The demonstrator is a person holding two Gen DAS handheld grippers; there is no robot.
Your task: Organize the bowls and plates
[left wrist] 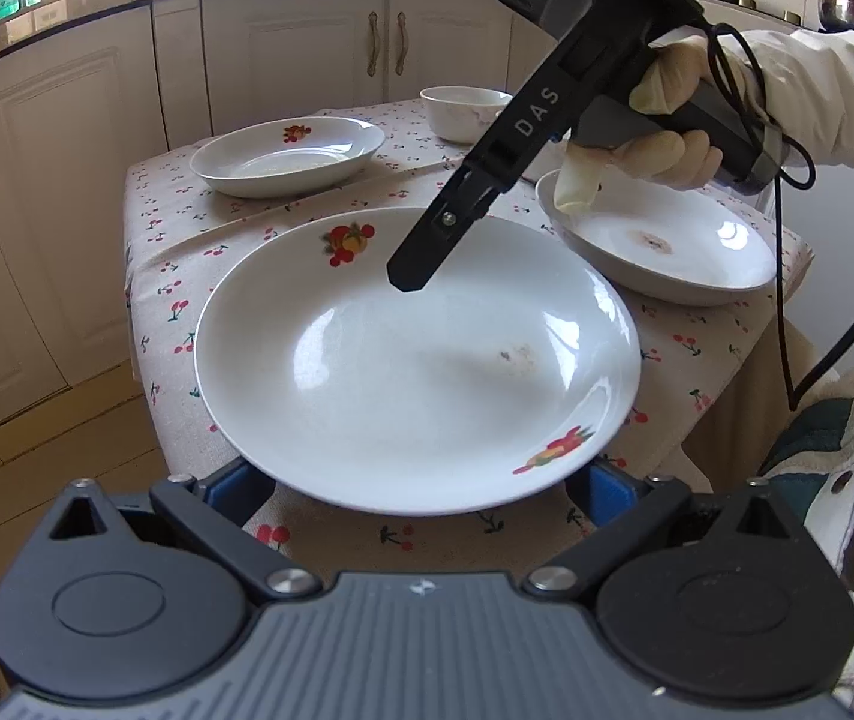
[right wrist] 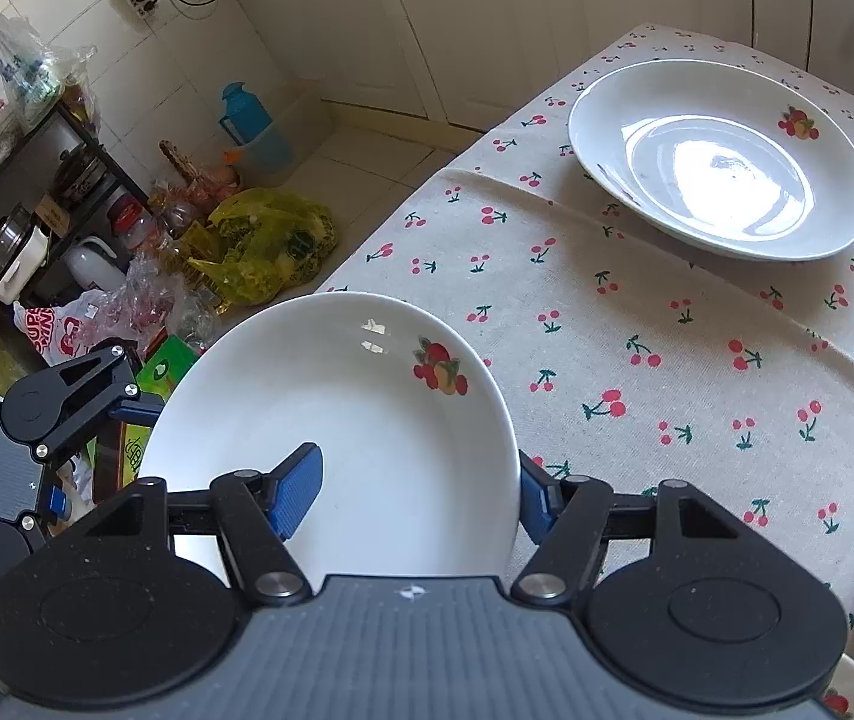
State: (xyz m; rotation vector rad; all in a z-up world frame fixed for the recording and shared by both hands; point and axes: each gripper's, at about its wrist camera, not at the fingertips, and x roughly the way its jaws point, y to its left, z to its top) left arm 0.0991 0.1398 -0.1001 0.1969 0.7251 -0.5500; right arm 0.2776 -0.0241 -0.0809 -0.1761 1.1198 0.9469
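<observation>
On the cherry-print cotton tablecloth [right wrist: 697,360], the right gripper [right wrist: 409,492] is clamping a glossy round white porcelain plate's [right wrist: 331,420] rim between blue ribbed pads; the left gripper's [left wrist: 421,486] jaws are spreading wide beneath it.

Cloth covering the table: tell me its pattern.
The cream tablecloth is printed with small red cherries on green stems, clearest in the right wrist view.

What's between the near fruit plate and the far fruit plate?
Only bare cherry tablecloth between the near fruit plate and the far fruit plate; clearest in right wrist view.
</observation>
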